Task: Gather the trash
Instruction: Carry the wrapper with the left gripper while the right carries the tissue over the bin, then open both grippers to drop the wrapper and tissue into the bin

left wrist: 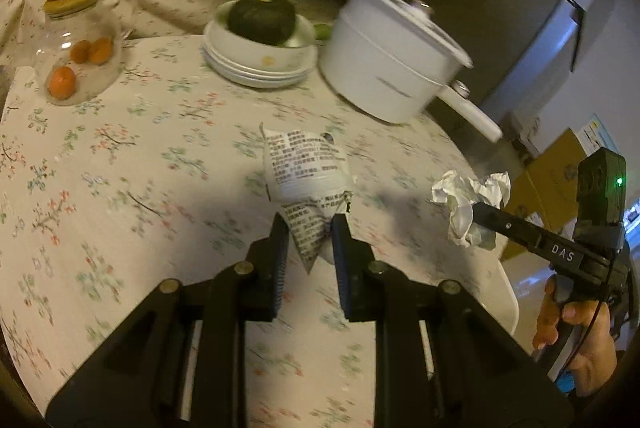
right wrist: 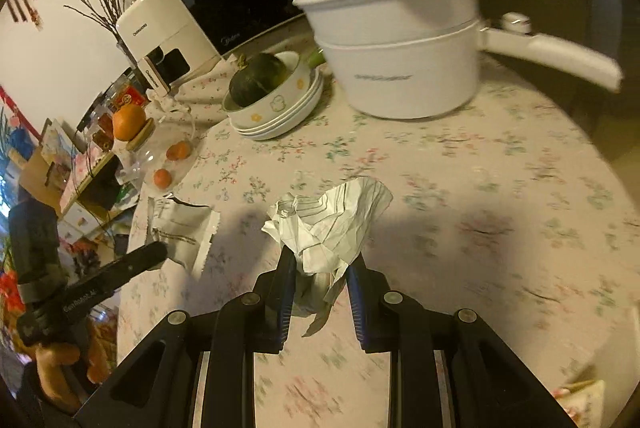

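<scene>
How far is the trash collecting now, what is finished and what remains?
In hand: the left gripper is shut on the printed wrapper, and the right gripper is shut on the crumpled paper. Done: no other loose trash shows on the table. Left: dropping both; no bin is visible.

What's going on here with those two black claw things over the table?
A person is picking up trash with a handheld claw in each hand. The left claw pinches a printed white wrapper; the right claw grips a crumpled paper ball. Both are above the floral tablecloth, near a white pot.
</scene>
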`<move>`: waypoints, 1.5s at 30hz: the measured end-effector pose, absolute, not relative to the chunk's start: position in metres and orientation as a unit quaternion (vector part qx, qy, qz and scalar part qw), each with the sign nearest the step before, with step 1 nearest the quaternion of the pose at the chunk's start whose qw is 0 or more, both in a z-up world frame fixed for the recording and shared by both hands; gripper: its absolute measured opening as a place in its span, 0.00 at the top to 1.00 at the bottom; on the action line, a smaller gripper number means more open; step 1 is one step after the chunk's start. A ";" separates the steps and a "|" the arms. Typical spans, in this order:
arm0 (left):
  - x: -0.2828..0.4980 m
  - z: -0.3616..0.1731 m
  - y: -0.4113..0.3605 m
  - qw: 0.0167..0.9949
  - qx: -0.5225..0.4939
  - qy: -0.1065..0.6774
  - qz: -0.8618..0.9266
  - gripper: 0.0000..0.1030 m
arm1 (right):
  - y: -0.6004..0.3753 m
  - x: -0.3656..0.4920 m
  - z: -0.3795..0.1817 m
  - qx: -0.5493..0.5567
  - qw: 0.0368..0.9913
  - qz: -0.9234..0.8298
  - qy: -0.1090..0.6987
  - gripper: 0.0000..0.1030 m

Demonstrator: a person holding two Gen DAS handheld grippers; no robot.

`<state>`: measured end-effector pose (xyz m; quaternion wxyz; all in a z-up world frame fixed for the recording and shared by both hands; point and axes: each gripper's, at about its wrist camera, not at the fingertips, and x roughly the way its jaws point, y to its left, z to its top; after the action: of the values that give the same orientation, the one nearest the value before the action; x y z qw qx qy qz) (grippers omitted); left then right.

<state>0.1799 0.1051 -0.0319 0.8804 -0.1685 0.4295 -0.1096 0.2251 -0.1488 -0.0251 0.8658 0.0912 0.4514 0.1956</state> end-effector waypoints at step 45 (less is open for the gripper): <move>0.111 -0.051 -0.181 0.812 -0.005 0.476 -0.337 0.75 | -0.436 0.082 -0.075 0.178 0.814 -0.027 0.551 0.38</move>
<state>0.1114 -0.1813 -0.0506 0.8125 -0.0053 0.4759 -0.3368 0.0824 -0.4357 -0.0749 0.8145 0.1784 0.5514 -0.0273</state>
